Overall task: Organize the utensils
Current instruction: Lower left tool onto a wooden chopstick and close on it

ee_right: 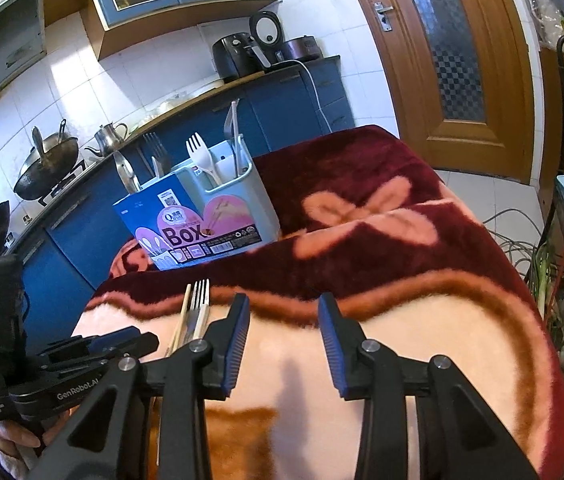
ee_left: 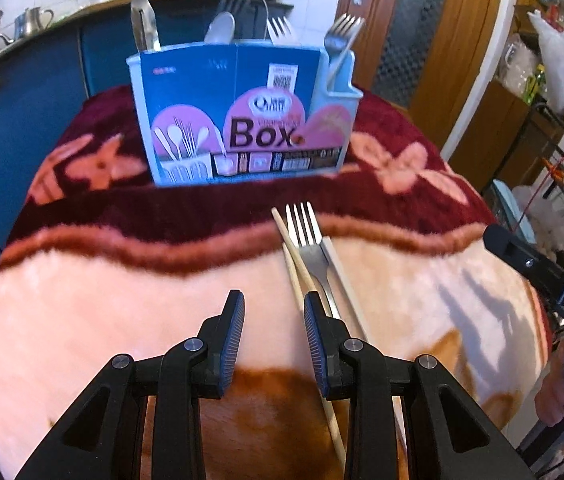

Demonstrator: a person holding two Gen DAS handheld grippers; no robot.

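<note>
On the blanket (ee_left: pixel 81 300) lie one metal fork (ee_left: pixel 309 240) and three chopsticks (ee_left: pixel 296 256). One utensil box (ee_left: pixel 237 120) stands at its far edge, holding several forks and spoons.

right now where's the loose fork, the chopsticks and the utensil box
fork (ee_left: pixel 309 246): left wrist view, neck below the tines
chopsticks (ee_left: pixel 297 276): left wrist view, mid shaft
utensil box (ee_left: pixel 241 92): left wrist view, printed front face

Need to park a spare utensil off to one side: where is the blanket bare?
Bare: the pale pink blanket between the dark red border and the left gripper, and under the right gripper. Crowded: the metal fork lying among wooden chopsticks, and the blue utensil box.
</note>
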